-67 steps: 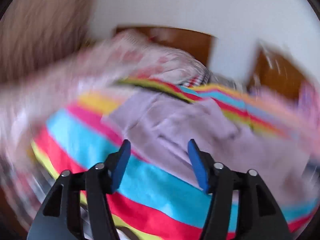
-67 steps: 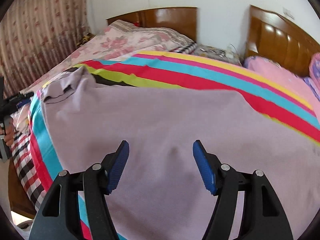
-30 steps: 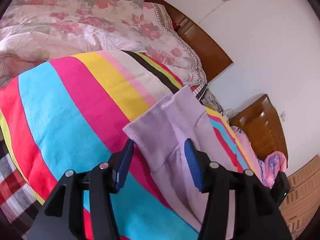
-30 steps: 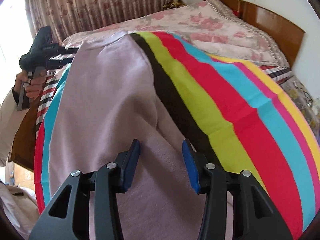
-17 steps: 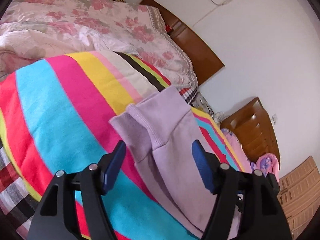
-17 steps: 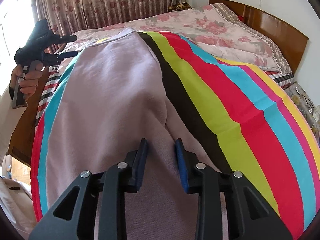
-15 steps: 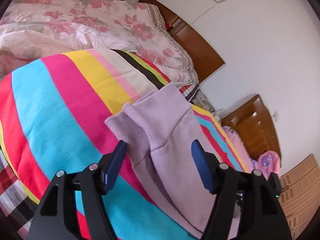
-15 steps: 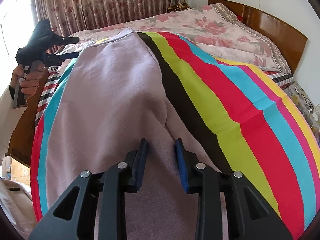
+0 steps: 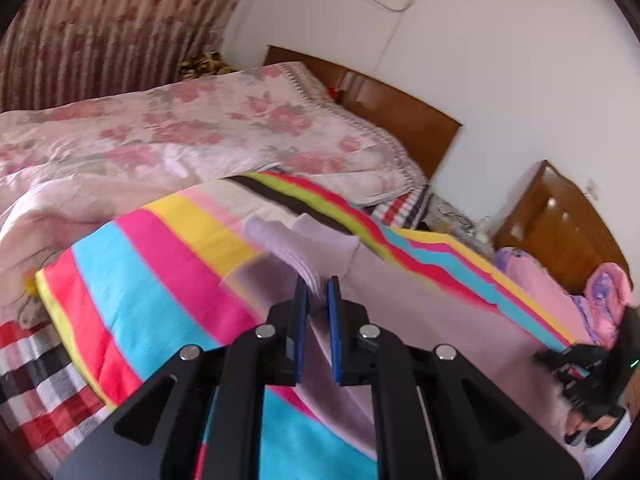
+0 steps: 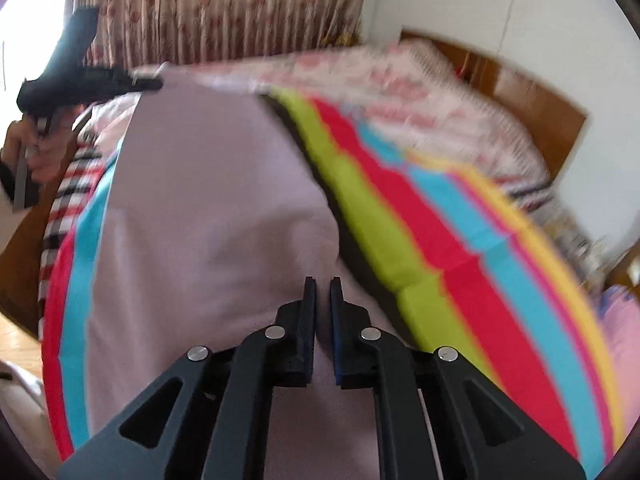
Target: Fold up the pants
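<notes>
Lilac knit sweatpants lie spread lengthwise across the striped blanket on the bed, the cuffs at the end toward the floral quilt and the rest running back from there. The left gripper has its blue pads drawn narrow onto a ribbed cuff, with cloth visibly between them. The right gripper is pinched nearly closed on the pants' edge that lies just beside the blanket's black and green stripes; fabric fills the slit between its pads.

Both views are smeared, which suggests the two ends are being lifted for the first lengthwise fold. The risks, as I judge them: each pinch takes only a thin bite of soft knit, so a quick pull could slide the cloth out of one claw and leave the fold lopsided. The left claw may hold only one cuff; I cannot tell whether both legs are caught, and a missed leg would trail on the blanket. The blanket itself lies loose under the pants and could be snagged and dragged along.
</notes>
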Action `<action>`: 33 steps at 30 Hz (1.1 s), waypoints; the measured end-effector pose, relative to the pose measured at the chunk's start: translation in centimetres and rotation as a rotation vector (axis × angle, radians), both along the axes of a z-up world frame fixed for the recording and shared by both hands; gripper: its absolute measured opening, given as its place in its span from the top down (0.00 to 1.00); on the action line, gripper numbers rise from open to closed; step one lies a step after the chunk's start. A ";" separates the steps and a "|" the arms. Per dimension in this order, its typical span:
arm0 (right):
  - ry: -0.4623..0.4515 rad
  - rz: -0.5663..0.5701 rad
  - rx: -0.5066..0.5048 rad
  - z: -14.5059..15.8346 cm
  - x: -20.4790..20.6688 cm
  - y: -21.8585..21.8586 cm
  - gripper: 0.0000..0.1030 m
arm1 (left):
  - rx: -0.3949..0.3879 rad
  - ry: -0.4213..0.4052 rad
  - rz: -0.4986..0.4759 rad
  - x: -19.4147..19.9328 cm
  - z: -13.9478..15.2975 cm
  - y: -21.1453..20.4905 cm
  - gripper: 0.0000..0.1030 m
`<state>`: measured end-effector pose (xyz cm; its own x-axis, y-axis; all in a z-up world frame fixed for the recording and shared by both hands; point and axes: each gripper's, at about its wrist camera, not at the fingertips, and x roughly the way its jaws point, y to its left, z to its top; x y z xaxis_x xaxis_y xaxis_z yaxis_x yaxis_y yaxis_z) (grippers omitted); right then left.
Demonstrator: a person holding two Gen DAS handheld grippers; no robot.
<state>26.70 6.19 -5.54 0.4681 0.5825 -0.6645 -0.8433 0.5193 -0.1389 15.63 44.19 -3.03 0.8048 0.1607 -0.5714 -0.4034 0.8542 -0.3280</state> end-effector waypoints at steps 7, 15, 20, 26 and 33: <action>0.233 -0.168 0.003 -3.7 4.9 -2.6 0.80 | -0.088 0.081 0.008 -0.7 -3.6 1.9 0.64; 0.267 -0.269 0.009 -3.2 4.1 -7.6 0.79 | -0.142 -0.056 -0.051 -2.1 -0.3 -0.5 0.57; 0.310 -0.222 0.024 -3.9 2.7 -7.8 0.71 | -0.092 -0.003 -0.352 0.6 -0.5 -8.6 0.40; 0.239 -0.455 0.041 -3.0 4.2 -9.7 0.63 | 0.008 0.129 -0.452 2.0 -2.6 -13.7 0.36; 0.269 -0.166 0.103 -1.0 -3.2 -7.5 0.60 | -0.068 0.127 -0.286 0.8 -3.2 -10.1 0.27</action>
<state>23.47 -1.32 -6.51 0.3782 0.5839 -0.7183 -0.7455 0.6522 0.1376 16.38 34.12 -6.26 0.7336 -0.1043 -0.6716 -0.1909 0.9167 -0.3509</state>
